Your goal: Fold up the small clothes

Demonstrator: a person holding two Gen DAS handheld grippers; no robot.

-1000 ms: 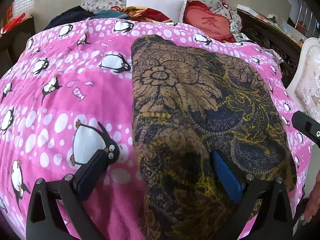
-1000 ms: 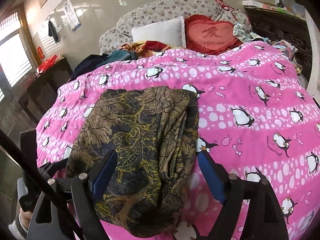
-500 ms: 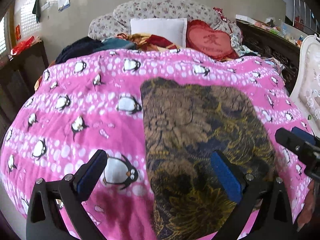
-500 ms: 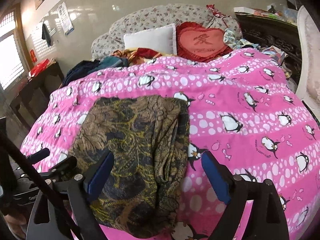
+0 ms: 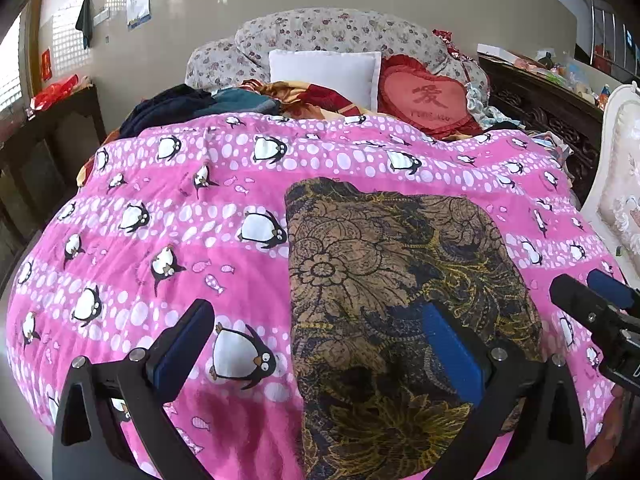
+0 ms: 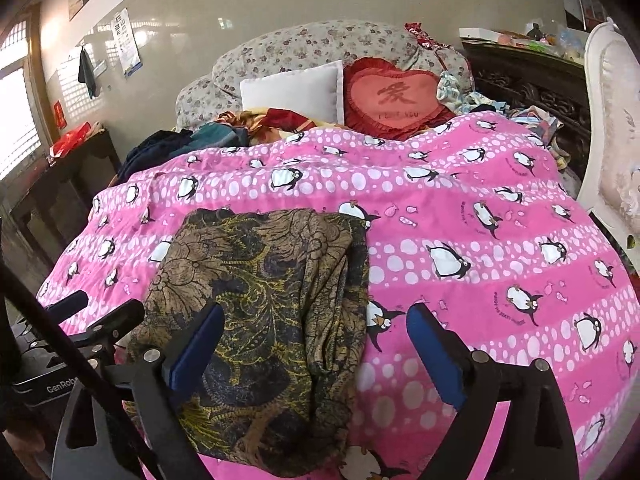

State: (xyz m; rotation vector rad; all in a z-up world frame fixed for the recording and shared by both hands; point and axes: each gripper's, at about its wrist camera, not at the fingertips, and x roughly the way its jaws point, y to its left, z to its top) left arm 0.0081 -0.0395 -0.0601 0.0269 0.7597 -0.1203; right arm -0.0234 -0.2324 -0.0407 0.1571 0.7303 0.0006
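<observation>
Covering the bed (image 5: 540,104), penguin-print quilt (image 5: 160,240)

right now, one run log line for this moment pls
task: fold small clothes | garment: folded, flat on pink blanket | left gripper: open, empty | right gripper: open, empty

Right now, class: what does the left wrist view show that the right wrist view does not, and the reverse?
Only the left wrist view shows the left gripper head-on, jaws open over the blanket edge of the patterned garment. Only the right wrist view shows the right gripper head-on, open, and the garment's bunched right edge. Both share the penguin blanket, heart cushion and white pillow.
</observation>
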